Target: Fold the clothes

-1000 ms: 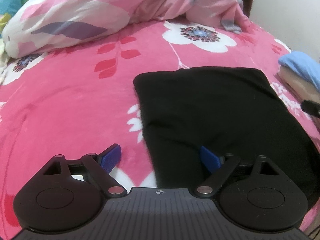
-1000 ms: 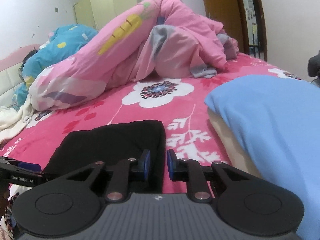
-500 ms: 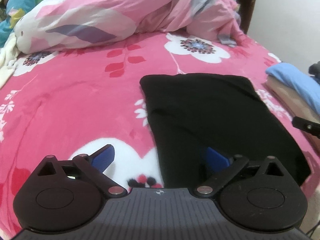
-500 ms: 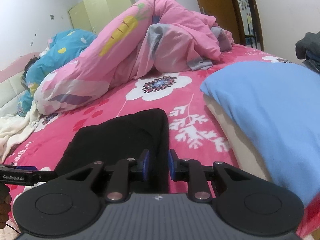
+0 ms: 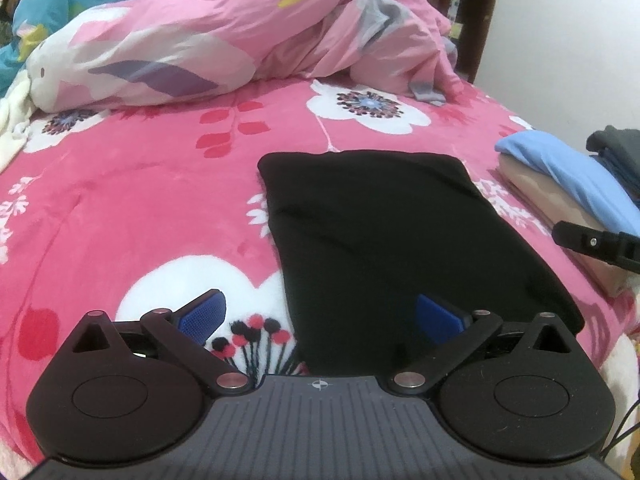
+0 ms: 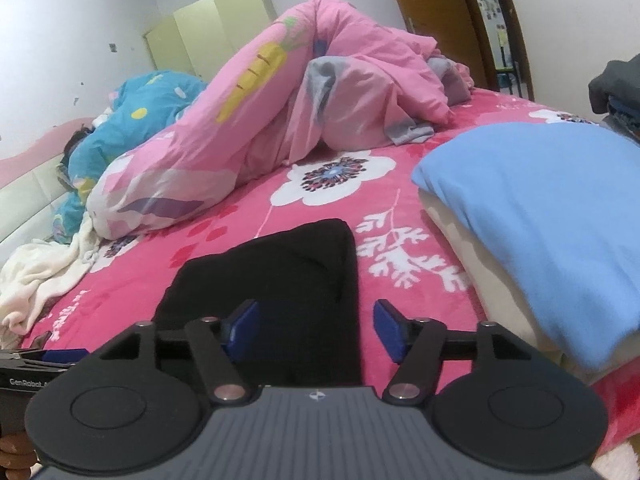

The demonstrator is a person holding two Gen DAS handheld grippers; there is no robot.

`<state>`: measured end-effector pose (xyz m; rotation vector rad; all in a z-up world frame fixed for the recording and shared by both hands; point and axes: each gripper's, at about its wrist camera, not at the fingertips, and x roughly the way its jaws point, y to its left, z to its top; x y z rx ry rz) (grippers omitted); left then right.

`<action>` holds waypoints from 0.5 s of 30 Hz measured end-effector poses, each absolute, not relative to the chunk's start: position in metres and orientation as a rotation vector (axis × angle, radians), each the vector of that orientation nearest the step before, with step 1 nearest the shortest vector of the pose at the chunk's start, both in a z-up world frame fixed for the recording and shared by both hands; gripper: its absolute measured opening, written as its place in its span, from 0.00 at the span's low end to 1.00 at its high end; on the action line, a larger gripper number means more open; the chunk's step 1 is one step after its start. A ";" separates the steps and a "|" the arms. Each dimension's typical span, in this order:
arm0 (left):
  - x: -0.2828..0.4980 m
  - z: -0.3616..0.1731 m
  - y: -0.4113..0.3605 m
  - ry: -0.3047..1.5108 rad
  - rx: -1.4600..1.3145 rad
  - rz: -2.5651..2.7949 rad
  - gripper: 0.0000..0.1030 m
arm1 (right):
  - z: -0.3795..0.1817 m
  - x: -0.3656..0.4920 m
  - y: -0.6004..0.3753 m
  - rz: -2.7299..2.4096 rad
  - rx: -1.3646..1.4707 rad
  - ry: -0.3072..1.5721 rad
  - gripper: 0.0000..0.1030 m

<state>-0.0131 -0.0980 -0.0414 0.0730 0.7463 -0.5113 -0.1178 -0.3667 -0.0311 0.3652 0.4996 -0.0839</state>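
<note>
1. A black garment [image 5: 392, 232], folded into a flat rectangle, lies on the pink flowered bedspread [image 5: 132, 200] of the bed, near its front edge.
2. The left tongs [image 5: 320, 316] stand spread wide above the garment's near left corner; one blue pad [image 5: 202, 314] is over the bedspread, the other over the black cloth, and neither presses on it.
3. The right tongs [image 6: 316, 326] have just been opening. Their jaws now stand apart over the garment's near right edge, with the cloth below the gap but not pinched.
4. A stack with a light blue folded piece [image 6: 552, 216] on top sits just to the right of the black garment, apart from it.
5. A crumpled pink duvet [image 6: 288, 112] is heaped across the far side of the bed, well behind the garment.
6. In the left wrist view, a tip of the right tongs shows at the right edge, in front of the blue stack.
</note>
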 end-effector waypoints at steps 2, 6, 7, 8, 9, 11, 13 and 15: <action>-0.016 -0.041 -0.099 0.736 0.079 -0.517 1.00 | -0.030 -0.121 -0.364 -0.083 0.362 0.492 0.73; -0.022 -0.041 -0.099 0.731 0.085 -0.526 1.00 | -0.027 -0.126 -0.362 -0.081 0.359 0.486 0.78; -0.023 -0.042 -0.099 0.731 0.086 -0.527 1.00 | -0.027 -0.127 -0.361 -0.081 0.358 0.485 0.80; -0.024 -0.042 -0.099 0.732 0.085 -0.528 1.00 | -0.027 -0.129 -0.360 -0.081 0.357 0.482 0.81; -0.026 -0.042 -0.099 0.732 0.085 -0.528 1.00 | -0.026 -0.130 -0.360 -0.082 0.357 0.480 0.83; -0.029 -0.042 -0.098 0.731 0.084 -0.528 1.00 | -0.026 -0.133 -0.358 -0.082 0.356 0.471 0.89; -0.033 -0.042 -0.096 0.723 0.082 -0.524 1.00 | -0.025 -0.137 -0.357 -0.082 0.355 0.460 0.93; -0.037 -0.041 -0.095 0.711 0.075 -0.528 1.00 | -0.023 -0.140 -0.356 -0.080 0.355 0.450 0.95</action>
